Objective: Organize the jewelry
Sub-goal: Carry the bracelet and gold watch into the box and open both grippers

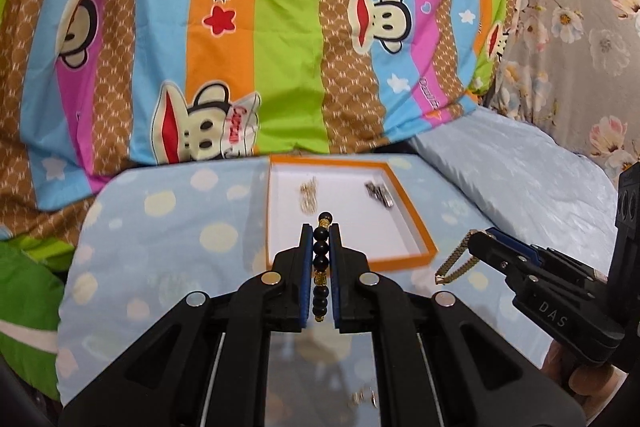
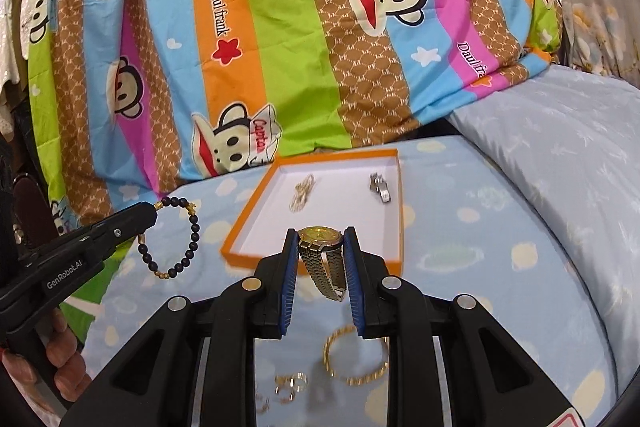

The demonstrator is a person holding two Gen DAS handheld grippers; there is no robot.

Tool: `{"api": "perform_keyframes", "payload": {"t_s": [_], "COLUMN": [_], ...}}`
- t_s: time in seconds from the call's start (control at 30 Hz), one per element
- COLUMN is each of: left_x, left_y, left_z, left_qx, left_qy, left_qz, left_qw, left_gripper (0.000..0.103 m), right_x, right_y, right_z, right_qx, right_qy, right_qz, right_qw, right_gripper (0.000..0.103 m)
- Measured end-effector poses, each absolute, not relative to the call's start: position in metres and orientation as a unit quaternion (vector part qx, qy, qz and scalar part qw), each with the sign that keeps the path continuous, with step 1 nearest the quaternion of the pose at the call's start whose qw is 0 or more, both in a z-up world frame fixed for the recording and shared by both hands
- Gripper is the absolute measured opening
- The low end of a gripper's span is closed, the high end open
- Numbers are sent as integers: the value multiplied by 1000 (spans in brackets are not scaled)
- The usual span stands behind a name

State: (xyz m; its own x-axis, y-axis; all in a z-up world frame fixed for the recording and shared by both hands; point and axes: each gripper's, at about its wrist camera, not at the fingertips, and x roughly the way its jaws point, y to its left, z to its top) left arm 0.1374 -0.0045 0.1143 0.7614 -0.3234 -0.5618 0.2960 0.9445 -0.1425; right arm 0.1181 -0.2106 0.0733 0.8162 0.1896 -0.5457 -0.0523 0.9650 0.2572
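Above the near edge of the orange-rimmed tray [image 2: 256,199], the right gripper [image 2: 322,241] pinches a gold watch [image 2: 322,239], dial facing forward, its band [image 2: 330,275] hanging down lengthwise. Left of the tray, the left gripper [image 1: 321,233] clamps a black bead bracelet [image 2: 172,235]; its loop hangs below the fingertips. A gold bangle [image 2: 354,359] lies on the blue sheet [image 2: 460,227]

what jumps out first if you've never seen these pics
The loud striped monkey-print quilt fills the background behind everything. In front of it, each tongs grips jewelry in the air: the left tongs a black bead bracelet, the right tongs a gold watch, both near the orange-rimmed tray on the blue spotted sheet.
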Motion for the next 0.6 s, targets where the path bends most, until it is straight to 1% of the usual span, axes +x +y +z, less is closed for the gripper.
{"api": "perform_keyframes", "payload": {"t_s": [0.23, 0.4, 0.6], "left_x": [195, 236, 267], "left_y": [-22, -34, -42], "left_z": [119, 99, 65], "left_qx": [-17, -24, -23], "left_qy": [285, 298, 325], "left_qz": [-153, -147, -140], "left_qw": [946, 943, 935], "left_gripper": [7, 7, 7], "right_x": [176, 221, 252], "right_y": [-217, -220, -224], "right_z": [80, 57, 24], "right_qx": [114, 119, 117], "right_qy": [291, 311, 340], "right_qz": [66, 72, 65], "right_qw": [948, 940, 931], "right_gripper": [21, 21, 21]}}
